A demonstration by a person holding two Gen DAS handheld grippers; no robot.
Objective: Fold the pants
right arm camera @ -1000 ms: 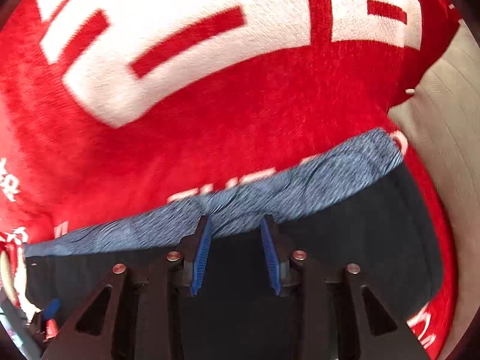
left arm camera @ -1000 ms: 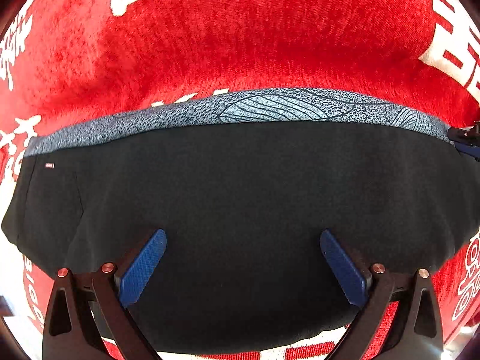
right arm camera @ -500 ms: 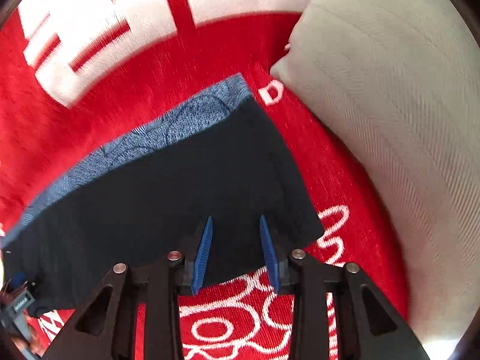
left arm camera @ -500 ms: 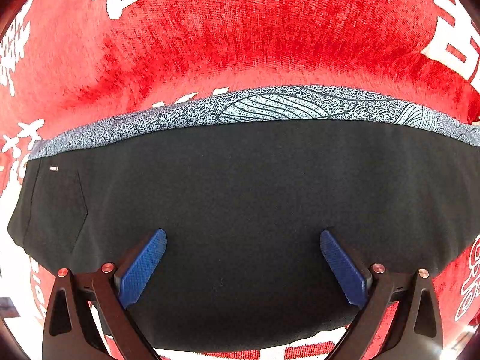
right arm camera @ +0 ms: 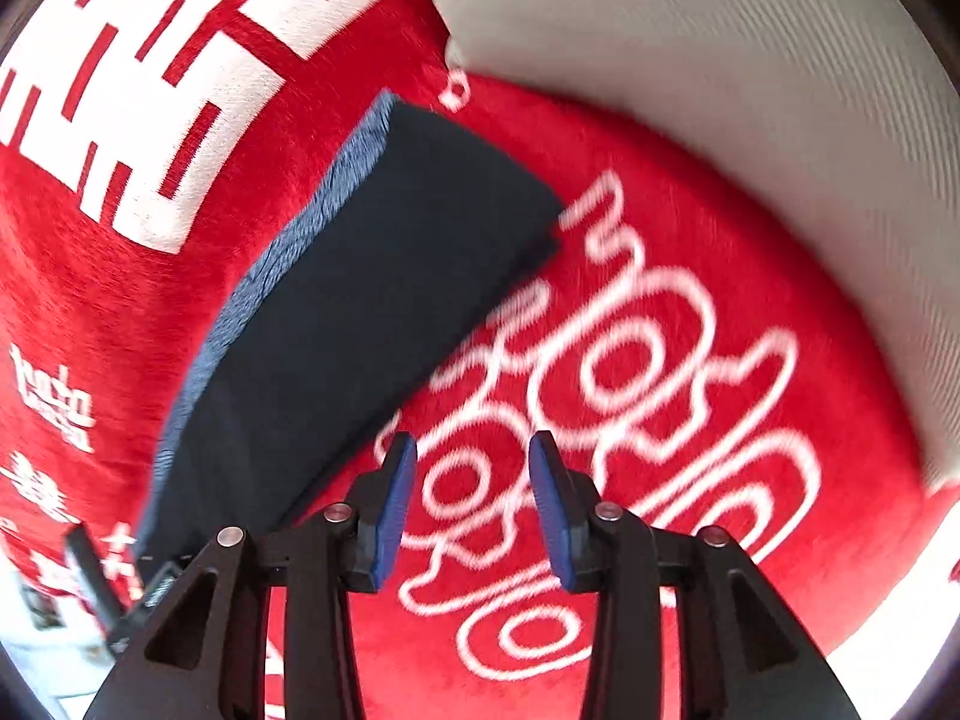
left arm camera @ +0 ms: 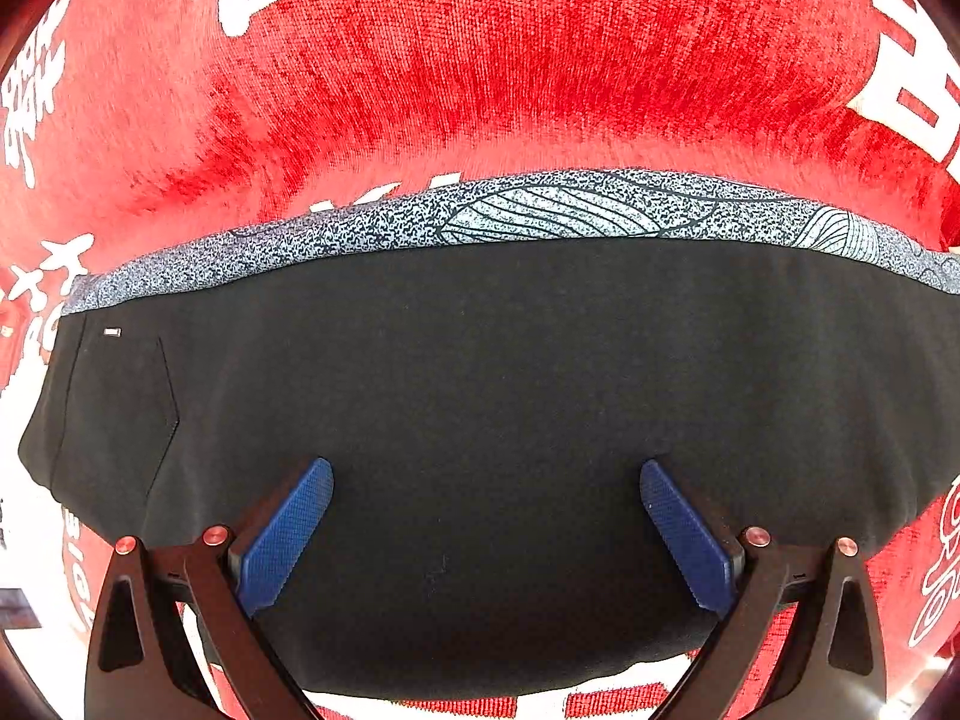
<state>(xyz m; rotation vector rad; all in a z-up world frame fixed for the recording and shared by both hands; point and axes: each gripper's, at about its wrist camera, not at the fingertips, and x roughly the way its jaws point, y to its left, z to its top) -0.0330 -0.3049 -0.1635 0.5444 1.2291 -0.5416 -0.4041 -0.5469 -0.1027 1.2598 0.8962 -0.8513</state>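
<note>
Left wrist view: a pair of black fabric pants [left arm camera: 480,420], folded into a long flat band, lies across a red plush blanket with white woven characters [left arm camera: 510,78]. Along the far edge of the pants runs a strip of speckled blue-grey fabric with a leaf-line pattern [left arm camera: 540,216]. A small white tag and a stitched pocket outline sit near the pants' left end. The left hand-held gripper [left arm camera: 486,534] hovers over the near edge of the pants, its two blue-padded fingers [left arm camera: 282,534] spread wide apart with nothing between them.

In the right wrist view, which is somewhat blurred, the same folded pants [right arm camera: 372,300] stretch diagonally from lower left towards the upper middle, the blue-grey strip [right arm camera: 270,276] on their left side. The right hand-held gripper [right arm camera: 472,504] sits just beside the pants' near long edge, over bare red blanket [right arm camera: 750,420] with looping white outlines. Its blue pads are parted by a moderate gap and hold nothing. A pale grey ribbed cushion or cover [right arm camera: 720,60] fills the upper right, resting against the blanket. A dark piece of equipment shows at the lower left; I cannot tell what it is.
</note>
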